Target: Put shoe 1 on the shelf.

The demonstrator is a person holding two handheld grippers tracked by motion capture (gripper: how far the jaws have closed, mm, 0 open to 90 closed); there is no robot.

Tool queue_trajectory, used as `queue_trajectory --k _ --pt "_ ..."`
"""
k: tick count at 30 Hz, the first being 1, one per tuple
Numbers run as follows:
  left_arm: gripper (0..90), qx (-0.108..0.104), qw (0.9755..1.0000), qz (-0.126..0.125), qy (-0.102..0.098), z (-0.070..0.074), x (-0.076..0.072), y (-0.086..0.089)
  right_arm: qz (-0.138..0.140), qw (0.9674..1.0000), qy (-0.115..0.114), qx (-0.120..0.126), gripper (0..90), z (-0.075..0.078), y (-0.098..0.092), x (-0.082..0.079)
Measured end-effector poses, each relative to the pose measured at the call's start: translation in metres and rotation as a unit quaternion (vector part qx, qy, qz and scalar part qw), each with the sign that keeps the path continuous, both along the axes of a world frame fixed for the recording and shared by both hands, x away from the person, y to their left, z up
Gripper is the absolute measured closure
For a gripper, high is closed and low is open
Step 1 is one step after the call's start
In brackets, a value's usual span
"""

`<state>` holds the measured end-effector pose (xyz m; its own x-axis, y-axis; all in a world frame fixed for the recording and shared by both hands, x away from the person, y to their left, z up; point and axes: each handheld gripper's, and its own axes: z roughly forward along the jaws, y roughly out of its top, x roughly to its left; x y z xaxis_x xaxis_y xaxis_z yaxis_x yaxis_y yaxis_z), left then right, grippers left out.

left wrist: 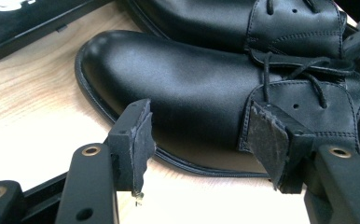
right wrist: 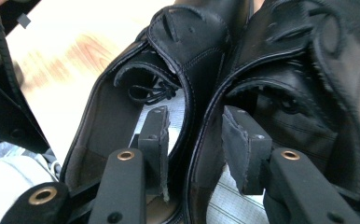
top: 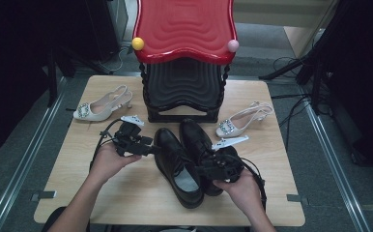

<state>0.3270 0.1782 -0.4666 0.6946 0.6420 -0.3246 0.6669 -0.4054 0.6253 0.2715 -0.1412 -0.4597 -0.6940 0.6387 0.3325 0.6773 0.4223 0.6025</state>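
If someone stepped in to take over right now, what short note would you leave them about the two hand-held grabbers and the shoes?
Left gripper: open, jaws beside the toe of the left glossy black leather lace-up shoe, not clamped.
Right gripper: open, one jaw inside each black shoe, straddling the two touching inner walls; the right black lace-up shoe lies alongside.
Both shoes lie side by side on the light wooden table, in front of the red-topped black shoe rack.
Done: pair brought together.
Left: probably pinch the pair and lift it; nothing is on the rack yet.
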Motion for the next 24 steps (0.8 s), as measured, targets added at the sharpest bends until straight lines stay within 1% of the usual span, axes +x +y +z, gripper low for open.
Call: queue_trajectory --k 3,4,6,8,10,13,15,17,18,21,24 --pt "40.5 0.003 1.0000 0.000 -0.001 0.000 0.001 0.001 0.005 0.9999 0.006 -0.010 62.6 -0.004 0.006 0.004" --pt "40.5 0.002 1.0000 0.001 -0.001 0.000 0.001 0.002 0.004 0.9998 0.004 -0.019 62.7 -0.003 0.008 0.006" --pt "40.5 0.002 1.0000 0.002 -0.001 0.000 0.001 0.003 0.009 0.9995 0.014 -0.026 62.6 -0.004 0.013 0.010" --pt "40.5 0.001 1.0000 0.003 -0.002 0.001 0.001 0.004 0.014 0.9989 0.022 -0.040 62.5 -0.006 0.019 0.013" --pt "40.5 0.001 1.0000 0.004 -0.002 0.001 0.001 0.006 0.017 0.9982 0.024 -0.052 62.7 -0.010 0.025 0.017" --pt "40.5 0.001 1.0000 0.009 -0.004 0.001 0.001 0.009 0.010 0.9978 0.033 -0.058 63.4 -0.011 0.027 0.023" --pt "40.5 -0.001 0.9999 0.013 -0.005 0.001 0.002 0.010 0.010 0.9971 0.047 -0.059 61.7 -0.015 0.029 0.026" --pt "40.5 0.000 0.9999 0.013 -0.005 0.001 0.002 0.011 0.010 0.9958 0.057 -0.071 61.4 -0.018 0.033 0.028" --pt "40.5 0.000 0.9999 0.013 -0.005 0.001 0.002 0.011 0.012 0.9957 0.052 -0.076 61.8 -0.018 0.034 0.028" --pt "40.5 0.000 0.9999 0.015 -0.004 0.001 0.002 0.011 0.012 0.9942 0.053 -0.092 62.7 -0.018 0.038 0.029" --pt "40.6 0.002 0.9999 0.014 -0.005 0.001 0.002 0.011 0.009 0.9927 0.055 -0.107 65.6 -0.018 0.041 0.030"
